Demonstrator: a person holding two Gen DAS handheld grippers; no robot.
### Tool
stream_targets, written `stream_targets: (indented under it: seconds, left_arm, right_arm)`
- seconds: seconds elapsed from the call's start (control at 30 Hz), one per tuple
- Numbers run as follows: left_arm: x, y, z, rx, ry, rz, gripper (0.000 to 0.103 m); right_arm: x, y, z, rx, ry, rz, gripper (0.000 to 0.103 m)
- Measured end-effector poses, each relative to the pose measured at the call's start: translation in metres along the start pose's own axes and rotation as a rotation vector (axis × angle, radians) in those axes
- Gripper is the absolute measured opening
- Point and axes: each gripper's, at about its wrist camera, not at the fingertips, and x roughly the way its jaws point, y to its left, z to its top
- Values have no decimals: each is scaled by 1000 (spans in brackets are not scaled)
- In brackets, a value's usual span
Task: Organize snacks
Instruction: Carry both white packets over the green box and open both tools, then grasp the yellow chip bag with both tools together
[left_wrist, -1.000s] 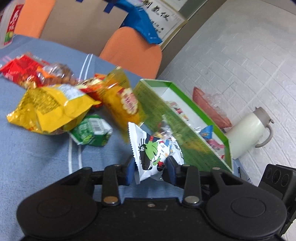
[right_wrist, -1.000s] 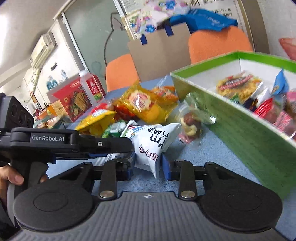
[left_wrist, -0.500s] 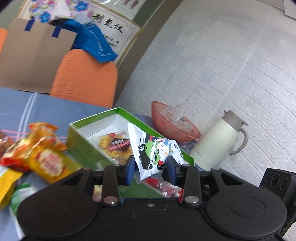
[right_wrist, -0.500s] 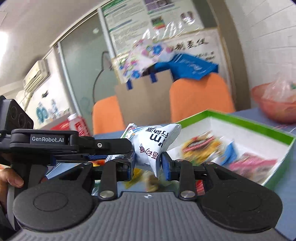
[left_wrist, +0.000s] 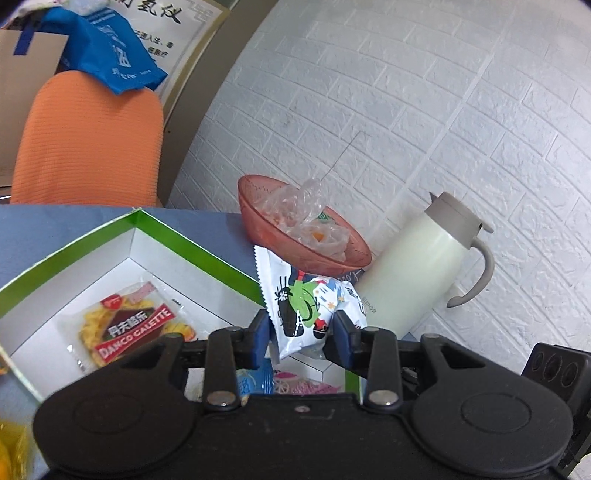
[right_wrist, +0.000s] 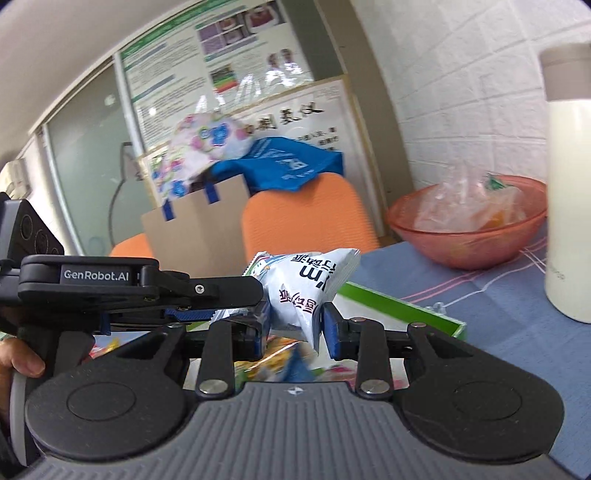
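White brick wall (left_wrist: 406, 92) stands behind the green box (left_wrist: 207, 254), while the left claw (left_wrist: 301, 332) and the right claw (right_wrist: 295, 325) each pinch a white snack bag (left_wrist: 303, 306) at 12 o'clock.

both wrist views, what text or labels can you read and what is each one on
"DANCO GALETTE": snack packet in the green box.
"GenRobot.AI": left gripper, seen from the right wrist.
Thermos print: too small.
Wall posters and Chinese print on both held white packets: not legible.

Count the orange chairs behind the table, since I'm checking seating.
2. One orange chair stands behind the green box; another peeks out left of the cardboard box. Others may be hidden.
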Motion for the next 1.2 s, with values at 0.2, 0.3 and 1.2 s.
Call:
stream_targets:
  seconds: [0.2,0.3,1.2]
  left_arm:
    - [20,11,-7,-8,37,56,97]
    - [12,14,-15,-32,-5,133,103]
    - [-263,104,-84,-251,-319,529,103]
  right_arm:
    - [12,-17,-13,30,39,-18,57]
    - [9,-15,-19,-19,49,-57,92]
    - [-25,141,-63,-218,114,311,103]
